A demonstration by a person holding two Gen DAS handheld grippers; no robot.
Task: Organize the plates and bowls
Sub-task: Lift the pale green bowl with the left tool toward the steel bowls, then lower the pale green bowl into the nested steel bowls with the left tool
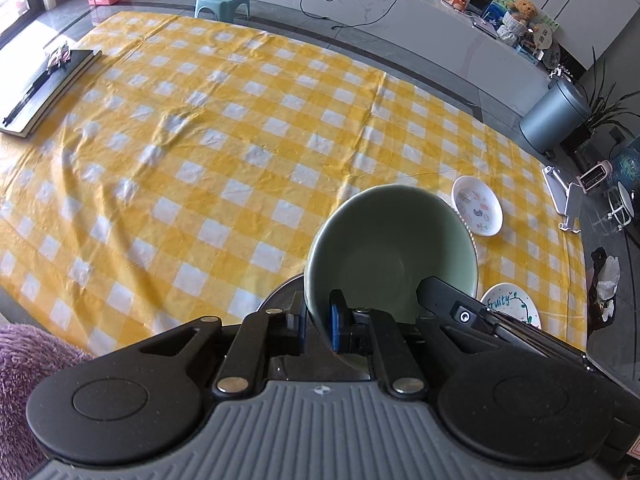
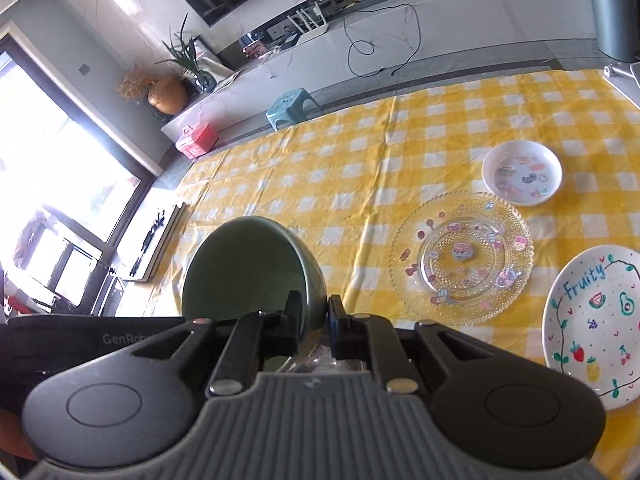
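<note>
The left gripper [image 1: 320,330] is clamping the near rim of the green bowl [image 1: 390,248], with one finger inside the bowl and one outside. The right gripper [image 2: 316,320] is pinching the same green bowl [image 2: 248,264] at its rim in the same way. The bowl is tilting on its side, with its opening turned toward the left-wrist camera, and it is being held above the yellow checked tablecloth [image 1: 200,140].

In the right-wrist view, a clear glass plate [image 2: 460,256] with small stickers is lying flat on the cloth, just to the right of the bowl. A small white dish [image 2: 522,172] is sitting just beyond the glass plate. A white plate with the word "Fruity" [image 2: 596,328] is lying to the right of the glass plate, near the picture's edge. A dark flat board [image 1: 48,88] is resting at the far left of the cloth.
</note>
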